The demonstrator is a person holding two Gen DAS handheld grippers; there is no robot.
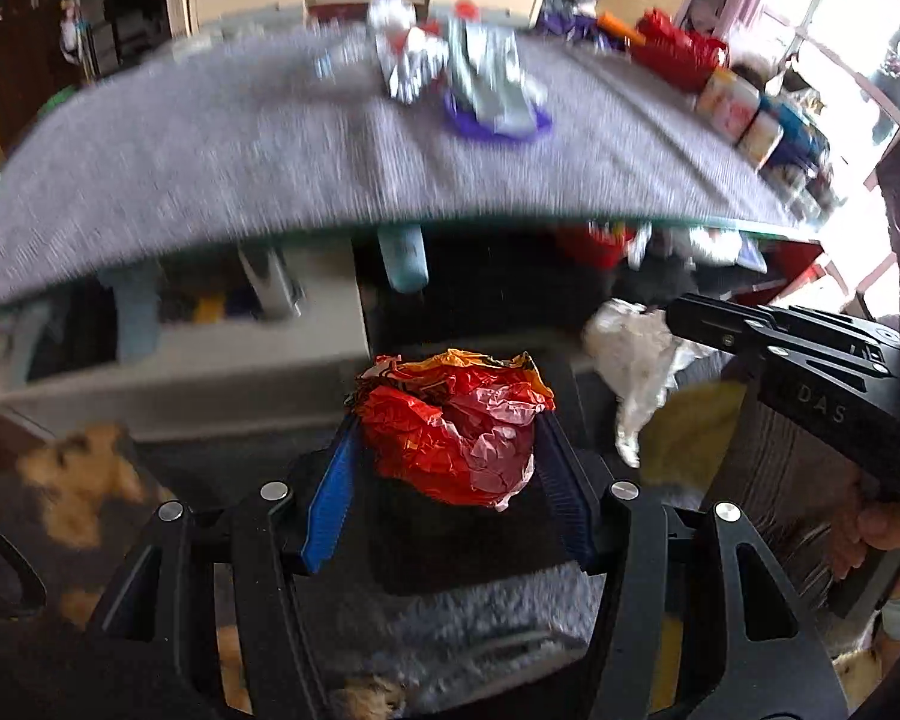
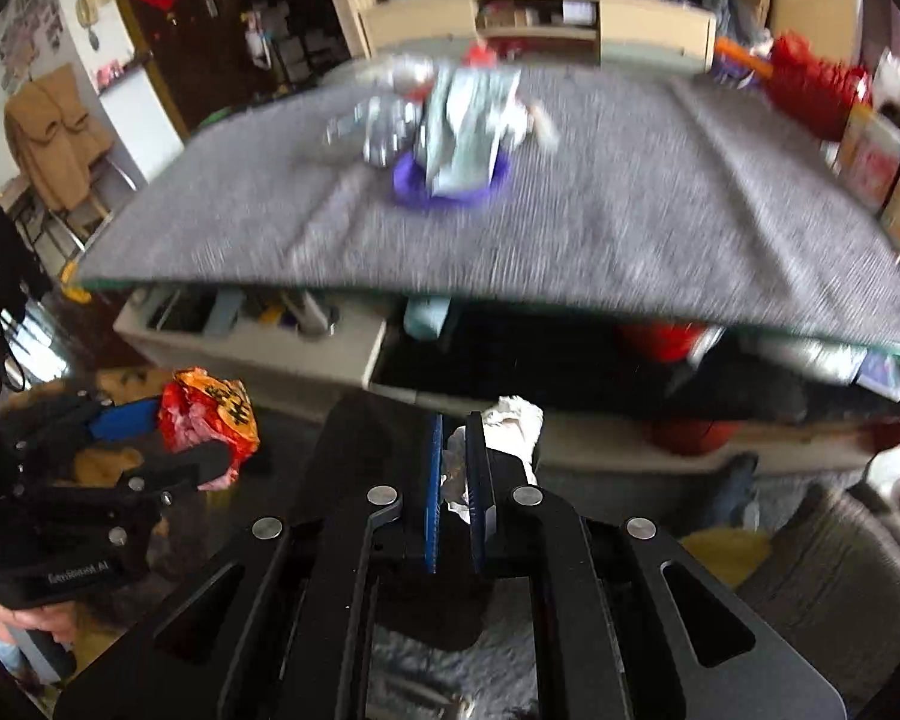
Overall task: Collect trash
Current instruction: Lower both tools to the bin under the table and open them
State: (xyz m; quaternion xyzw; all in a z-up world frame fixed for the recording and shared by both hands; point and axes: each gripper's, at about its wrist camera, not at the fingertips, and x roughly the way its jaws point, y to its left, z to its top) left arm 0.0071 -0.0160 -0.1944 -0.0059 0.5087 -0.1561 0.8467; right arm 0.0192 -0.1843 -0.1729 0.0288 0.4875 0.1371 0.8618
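My left gripper [image 1: 447,420] is shut on a crumpled red and orange wrapper [image 1: 456,426], held in front of and below the table's front edge. The same left gripper [image 2: 174,426] and red and orange wrapper [image 2: 210,420] show at the left of the right wrist view. My right gripper [image 2: 456,420] is shut on a crumpled white and silvery wrapper [image 2: 513,426], and that white wrapper [image 1: 636,366] also hangs from the right gripper [image 1: 678,315] in the left wrist view. More trash lies on the grey-covered table [image 1: 210,150]: silver foil wrappers [image 1: 450,63] on a purple piece [image 1: 498,123].
Boxes and a red bag [image 1: 678,51] line the table's right side. Under the table sit a white drawer unit [image 1: 180,354] and a dark space. A grey rug [image 1: 450,618] lies below the grippers, a dark grey seat [image 2: 834,564] is at right. A hand [image 1: 876,531] holds the right gripper.
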